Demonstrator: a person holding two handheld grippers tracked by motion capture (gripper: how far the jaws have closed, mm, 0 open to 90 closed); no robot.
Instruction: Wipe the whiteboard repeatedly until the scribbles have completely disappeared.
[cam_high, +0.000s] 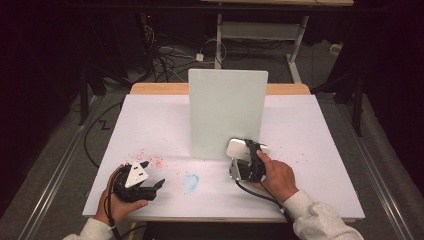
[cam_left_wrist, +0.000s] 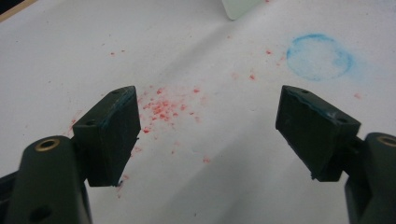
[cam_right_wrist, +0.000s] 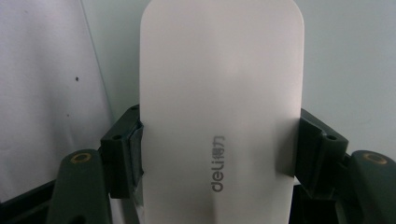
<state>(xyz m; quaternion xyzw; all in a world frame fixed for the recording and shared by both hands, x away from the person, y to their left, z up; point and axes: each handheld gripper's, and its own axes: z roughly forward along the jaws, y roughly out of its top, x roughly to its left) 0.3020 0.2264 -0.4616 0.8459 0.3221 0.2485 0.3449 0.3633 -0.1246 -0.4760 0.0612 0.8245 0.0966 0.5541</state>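
Right gripper (cam_right_wrist: 218, 149): you are clamping the white eraser (cam_right_wrist: 219, 93) against the upright board (cam_high: 227, 112).
Left gripper (cam_left_wrist: 208, 135): you are holding it spread, empty.

A desk (cam_high: 150, 89) with a light wooden top carried everything, its wood showing along the far edge. A large white sheet (cam_high: 310, 150) covered nearly all of it. A pale board (cam_high: 225, 107) stood upright on the sheet near the middle. Red crumbs (cam_high: 156, 161) were scattered across the sheet at the near left, with fainter red specks toward the right. A smudged blue ring (cam_high: 191, 181) marked the sheet near the front, between the red crumbs and the board's lower edge.
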